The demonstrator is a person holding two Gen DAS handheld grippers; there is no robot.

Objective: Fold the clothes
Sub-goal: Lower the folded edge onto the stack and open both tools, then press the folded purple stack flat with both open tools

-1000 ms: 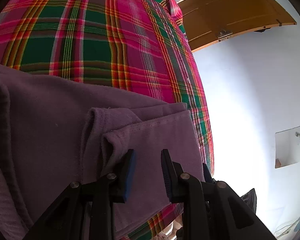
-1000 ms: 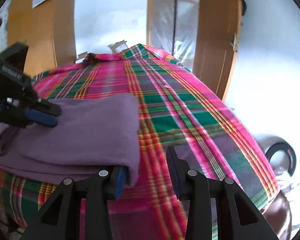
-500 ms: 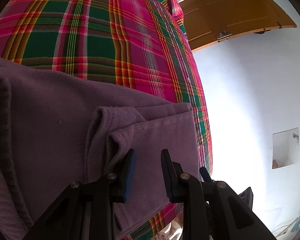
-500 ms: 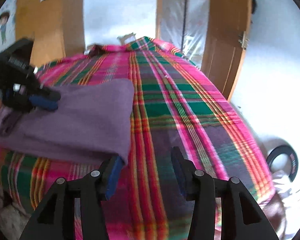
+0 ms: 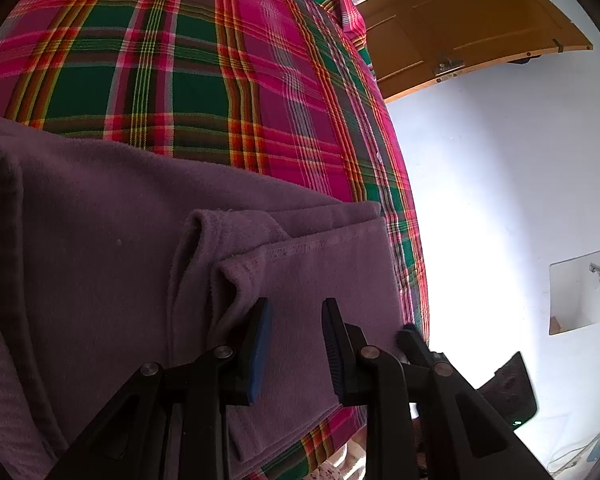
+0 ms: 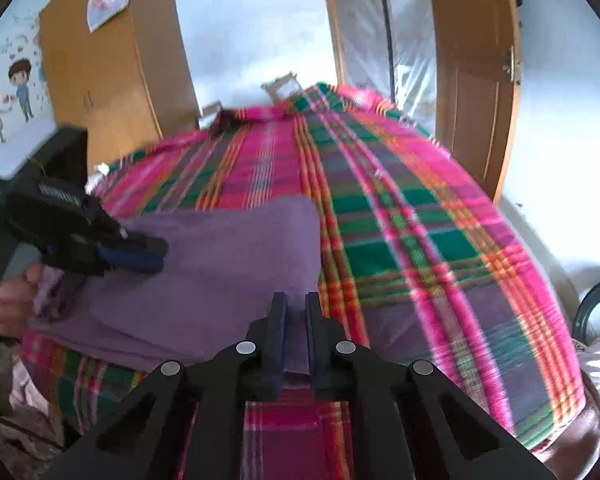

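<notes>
Right tongs [image 6: 296, 320] pinch the soft purple fleece garment's [image 6: 220, 264] near corner; left tongs [image 5: 296, 344] hover spread over its rumpled hem (plaid bedspread [image 6: 400, 220] beneath).

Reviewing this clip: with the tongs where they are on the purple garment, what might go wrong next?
1. The right tongs pinch only the corner of the purple garment; a pull may slip it free.
2. The left tongs are open over the bunched hem, so closing may catch uneven layers.
3. The garment lies near the edge of the plaid bedspread and might slide off.
</notes>
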